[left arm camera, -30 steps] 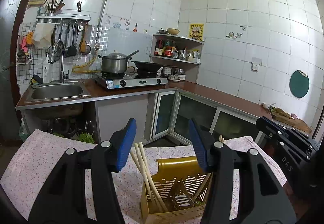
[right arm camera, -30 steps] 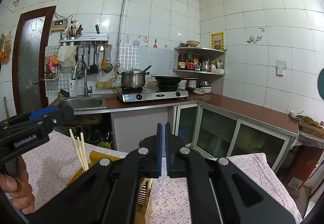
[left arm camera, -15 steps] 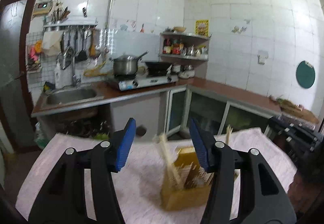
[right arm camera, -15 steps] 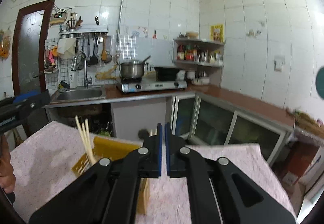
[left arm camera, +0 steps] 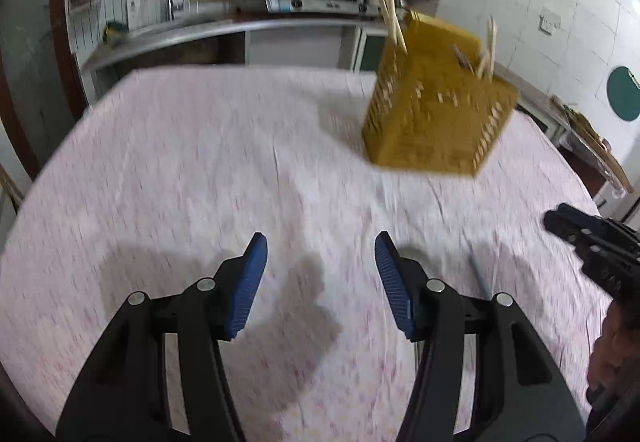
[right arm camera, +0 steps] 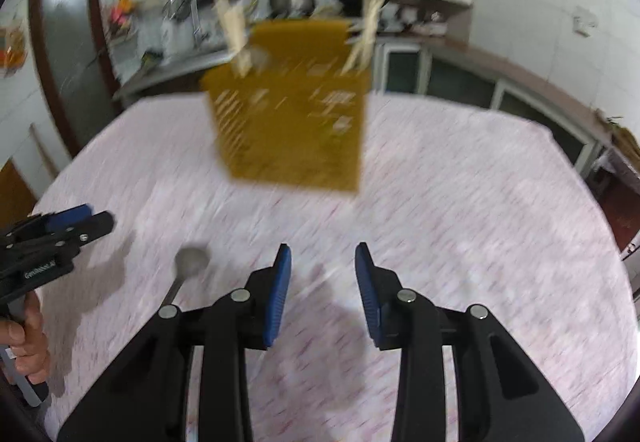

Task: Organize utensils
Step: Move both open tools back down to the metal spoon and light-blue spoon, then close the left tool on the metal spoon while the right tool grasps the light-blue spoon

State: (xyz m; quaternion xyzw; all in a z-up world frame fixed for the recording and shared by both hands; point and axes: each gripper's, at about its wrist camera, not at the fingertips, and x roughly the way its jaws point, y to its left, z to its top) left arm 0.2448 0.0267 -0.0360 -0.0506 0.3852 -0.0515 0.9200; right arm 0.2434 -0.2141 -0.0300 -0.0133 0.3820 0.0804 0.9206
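Both views have tipped down since a second ago: then mostly kitchen wall and counter, now the tabletop fills them, with motion blur. The right gripper (right arm camera: 323, 290) was pinched shut then; its jaws have just been opening and now stand narrowly apart with only cloth between them.

Left to right. Left gripper (left arm camera: 320, 282): black frame, ribbed blue pads, jaws moderately wide, nothing gripped, over bare pink-speckled tablecloth (left arm camera: 180, 162).

Left wrist view only: a thin bluish stick-like item (left arm camera: 480, 276) lies on the cloth just right of the right-hand finger; too blurred to identify.

Right wrist view only: a metal spoon (right arm camera: 188, 268), round bowl away from the camera, handle running under the gripper's left finger. It lies left of the jaws, not between them. The person's hand (right arm camera: 24, 338) on the left gripper's handle shows there too.

Yellow slotted plastic utensil holder (right arm camera: 292, 102) stands upright further back on the table, pale chopsticks (left arm camera: 386, 2) sticking up from its compartments. Well clear of both jaws.
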